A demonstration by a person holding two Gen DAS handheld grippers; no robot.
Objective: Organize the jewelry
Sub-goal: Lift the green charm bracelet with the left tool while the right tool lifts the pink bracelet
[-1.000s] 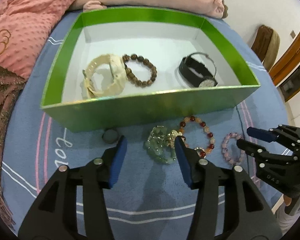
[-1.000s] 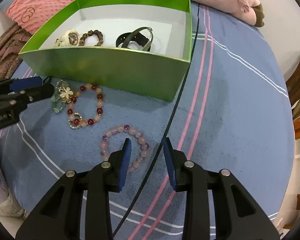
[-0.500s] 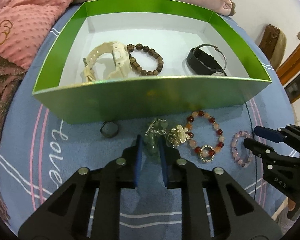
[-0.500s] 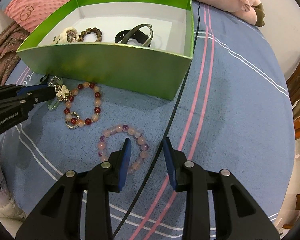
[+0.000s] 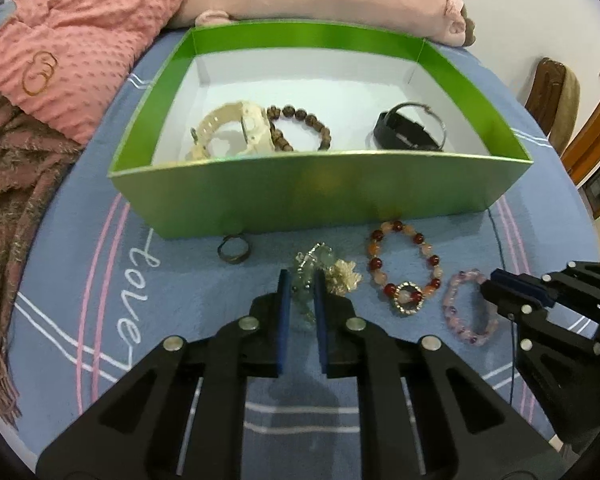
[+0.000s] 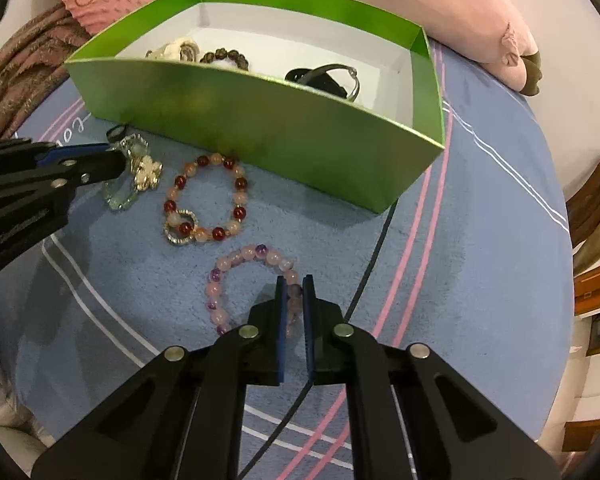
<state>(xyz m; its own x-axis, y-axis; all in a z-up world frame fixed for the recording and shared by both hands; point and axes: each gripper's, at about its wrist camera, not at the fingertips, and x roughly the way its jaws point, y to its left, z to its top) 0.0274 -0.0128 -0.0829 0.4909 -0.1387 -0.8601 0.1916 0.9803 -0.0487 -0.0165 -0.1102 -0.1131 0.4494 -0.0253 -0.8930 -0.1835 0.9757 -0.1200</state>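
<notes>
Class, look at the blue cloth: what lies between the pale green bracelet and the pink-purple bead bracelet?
The red and peach bead bracelet lies between the pale green bracelet and the pink-purple bead bracelet. The left wrist view shows this best; the right wrist view agrees.

Count check: one green box [image 5: 320,196]. Inside: two watches, cream [image 5: 236,136] and black [image 5: 410,134], plus one brown bead bracelet [image 5: 300,130]. Out on blue mat [image 5: 100,288]: three bracelets, pale green [image 5: 312,272], red-and-peach [image 5: 404,264], pink-purple [image 5: 466,308]. One ring [image 5: 234,250]. Two grippers, left [image 5: 300,304], right [image 6: 292,300].
</notes>
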